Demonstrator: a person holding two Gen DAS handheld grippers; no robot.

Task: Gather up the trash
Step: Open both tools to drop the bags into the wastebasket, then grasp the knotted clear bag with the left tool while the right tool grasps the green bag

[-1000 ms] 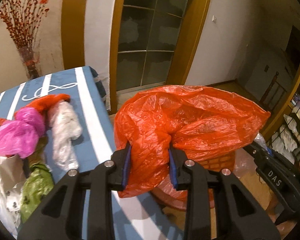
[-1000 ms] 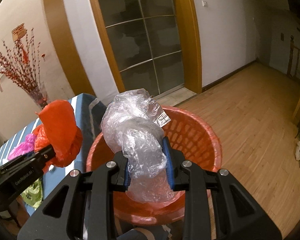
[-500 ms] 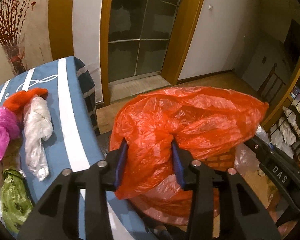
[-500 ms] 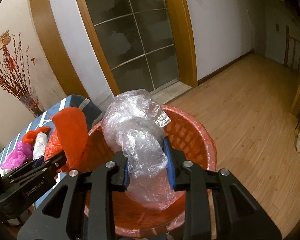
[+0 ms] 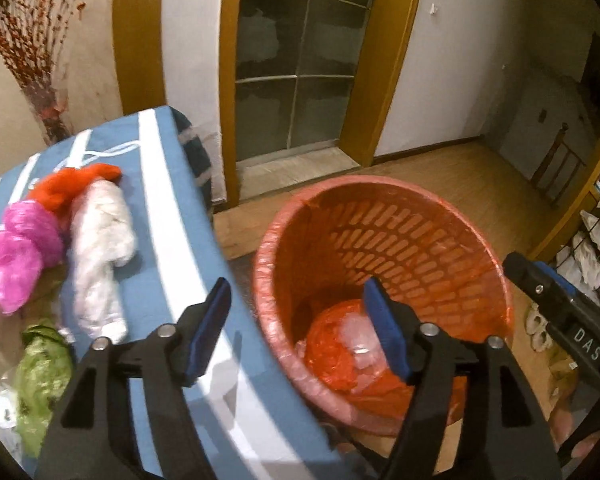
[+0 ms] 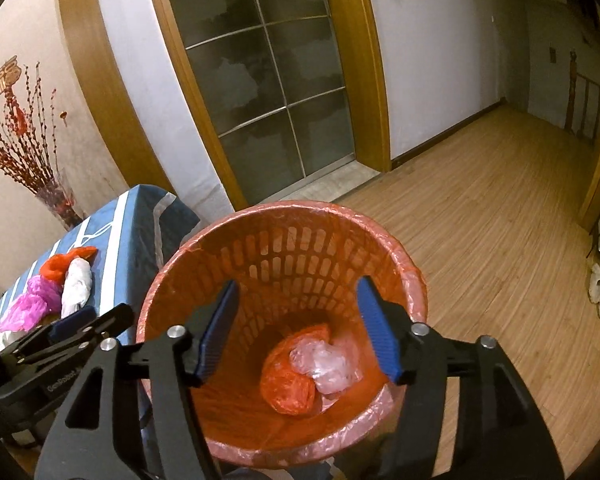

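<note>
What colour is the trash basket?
The trash basket is orange-red with slotted walls, clearest in the right wrist view.

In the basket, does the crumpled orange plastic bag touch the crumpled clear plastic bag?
Touching. The right wrist view shows the crumpled clear plastic bag pressed against the crumpled orange plastic bag, no gap between them.

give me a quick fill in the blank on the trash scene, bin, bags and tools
1. Both tools, left and right, are ____.
2. The red bag and the clear bag lie inside the ____.
3. The pink bag lies on the ____ tablecloth.

Missing words: open; basket; blue striped
</note>
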